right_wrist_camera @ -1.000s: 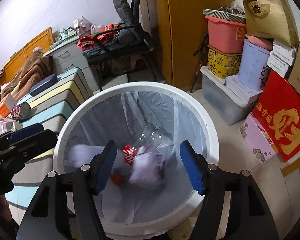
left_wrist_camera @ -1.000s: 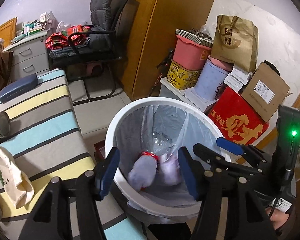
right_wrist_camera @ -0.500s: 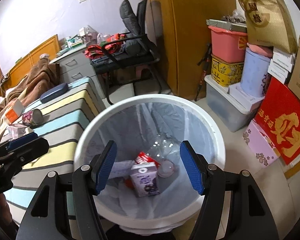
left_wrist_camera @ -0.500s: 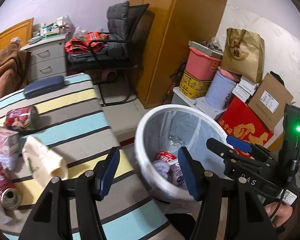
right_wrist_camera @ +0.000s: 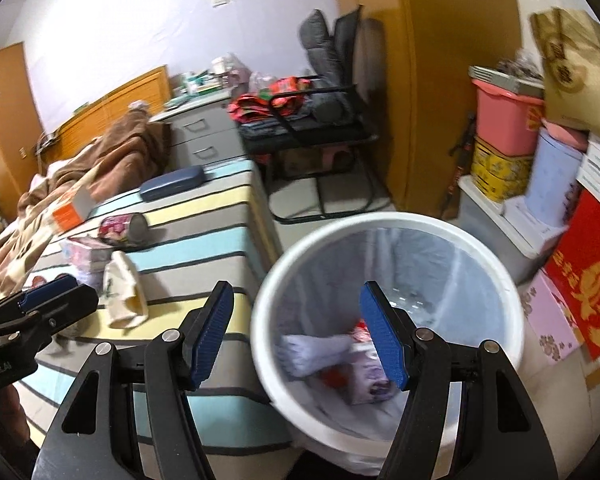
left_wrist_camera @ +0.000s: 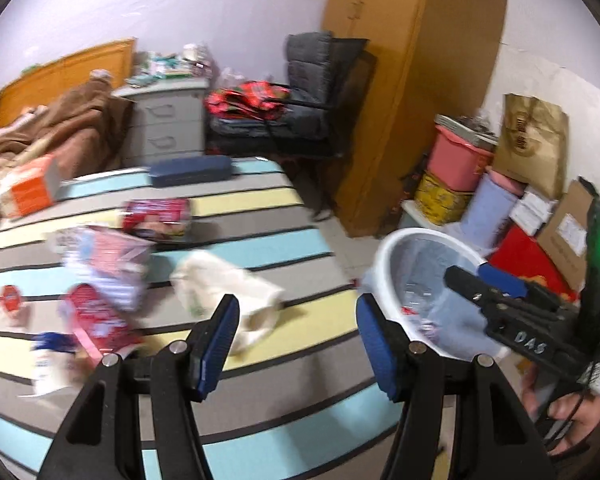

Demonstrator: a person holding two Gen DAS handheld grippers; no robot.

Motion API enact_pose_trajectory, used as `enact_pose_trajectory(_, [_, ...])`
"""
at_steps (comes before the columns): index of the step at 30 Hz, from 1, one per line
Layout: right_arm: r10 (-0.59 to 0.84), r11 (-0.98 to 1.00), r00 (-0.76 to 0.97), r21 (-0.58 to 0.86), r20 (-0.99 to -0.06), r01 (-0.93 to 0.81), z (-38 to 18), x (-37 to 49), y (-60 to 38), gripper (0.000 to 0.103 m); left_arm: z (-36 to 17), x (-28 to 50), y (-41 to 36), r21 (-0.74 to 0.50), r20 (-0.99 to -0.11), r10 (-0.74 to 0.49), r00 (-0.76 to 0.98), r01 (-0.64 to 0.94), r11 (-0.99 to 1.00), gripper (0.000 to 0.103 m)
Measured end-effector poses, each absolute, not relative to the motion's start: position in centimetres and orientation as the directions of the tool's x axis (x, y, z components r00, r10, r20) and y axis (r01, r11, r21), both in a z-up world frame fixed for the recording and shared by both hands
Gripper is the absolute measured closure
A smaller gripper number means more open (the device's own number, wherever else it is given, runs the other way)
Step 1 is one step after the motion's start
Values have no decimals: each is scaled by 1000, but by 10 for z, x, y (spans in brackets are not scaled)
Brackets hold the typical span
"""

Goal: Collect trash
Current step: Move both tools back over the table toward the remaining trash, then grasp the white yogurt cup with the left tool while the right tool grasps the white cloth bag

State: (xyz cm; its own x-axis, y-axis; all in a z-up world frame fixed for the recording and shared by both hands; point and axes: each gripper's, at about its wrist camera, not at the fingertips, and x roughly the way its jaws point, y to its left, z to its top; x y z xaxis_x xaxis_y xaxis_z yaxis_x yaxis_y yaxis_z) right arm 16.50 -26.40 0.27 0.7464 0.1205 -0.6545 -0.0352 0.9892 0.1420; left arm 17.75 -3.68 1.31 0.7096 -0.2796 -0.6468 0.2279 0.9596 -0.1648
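A white bin (right_wrist_camera: 480,240) with a clear liner stands beside the striped table (right_wrist_camera: 204,264) and holds a purple carton (right_wrist_camera: 370,382) and other trash. It also shows in the left wrist view (left_wrist_camera: 384,252). On the table (left_wrist_camera: 284,376) lie a cream wrapper (left_wrist_camera: 224,288), a red can (left_wrist_camera: 156,216), a pink packet (left_wrist_camera: 108,256), a red pouch (left_wrist_camera: 96,324) and an orange box (left_wrist_camera: 30,192). My left gripper (left_wrist_camera: 296,344) is open and empty over the table's edge. My right gripper (right_wrist_camera: 298,336) is open and empty above the bin's left rim.
A dark blue case (left_wrist_camera: 188,170) lies at the table's far end. Behind stand a grey drawer unit (left_wrist_camera: 168,128), a black chair (left_wrist_camera: 300,108) with clothes and a wooden wardrobe (left_wrist_camera: 400,80). Boxes and tubs (right_wrist_camera: 532,152) are stacked right of the bin.
Both grippers have swung left, away from the bin toward the table. The left one now faces the trash on the table; both stay open and empty.
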Motion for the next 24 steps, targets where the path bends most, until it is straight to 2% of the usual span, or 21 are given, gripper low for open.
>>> enact_pose_trajectory(14, [262, 963, 707, 131, -657, -234, 1, 186, -192, 36, 2, 160, 66, -175, -655, -125, 745, 12, 985, 38])
enact_pose_trajectory(24, [317, 935, 635, 119, -705, -334, -18, 205, -149, 36, -21, 158, 117, -194, -698, -70, 712, -94, 976, 36])
